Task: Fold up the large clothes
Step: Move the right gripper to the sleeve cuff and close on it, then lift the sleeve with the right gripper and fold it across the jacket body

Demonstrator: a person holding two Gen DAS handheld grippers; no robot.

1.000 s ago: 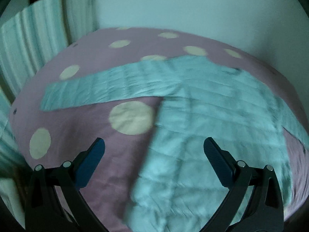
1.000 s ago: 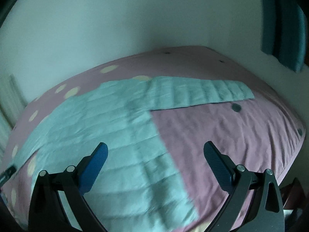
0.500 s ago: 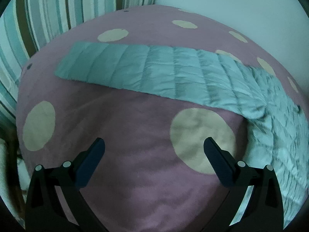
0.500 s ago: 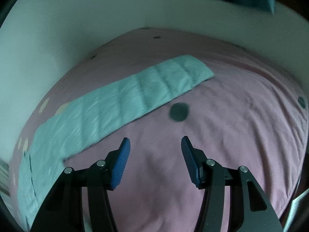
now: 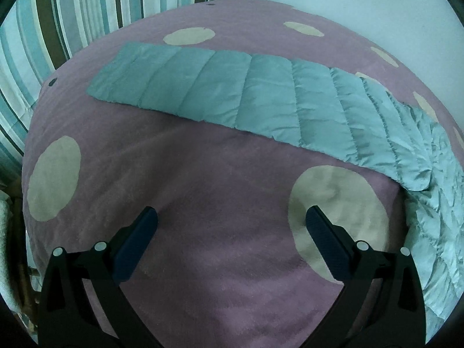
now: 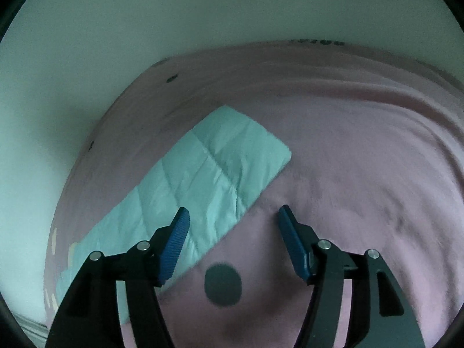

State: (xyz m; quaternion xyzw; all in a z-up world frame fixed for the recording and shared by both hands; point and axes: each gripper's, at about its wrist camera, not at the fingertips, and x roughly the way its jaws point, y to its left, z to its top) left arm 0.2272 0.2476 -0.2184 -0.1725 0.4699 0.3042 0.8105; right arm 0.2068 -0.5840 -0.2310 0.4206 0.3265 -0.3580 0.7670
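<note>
Pink bedding (image 5: 220, 208) with pale round spots covers the bed, with a striped curtain (image 5: 72, 20) at its far left corner and a plain white wall behind. On it lies a quilted light-teal jacket (image 5: 429, 203), spread flat, its sleeves stretched out to either side. In the left wrist view, one sleeve (image 5: 232, 98) runs across the bedding beyond the left gripper (image 5: 230, 226), whose jaws stand wide apart over bare bedding with nothing between them. In the right wrist view, the other sleeve's end (image 6: 220, 174) lies just ahead of the right gripper (image 6: 233, 224); its jaws, just reopened a little, stand partly apart and empty above the sleeve's edge, near a dark spot (image 6: 222, 284).
</note>
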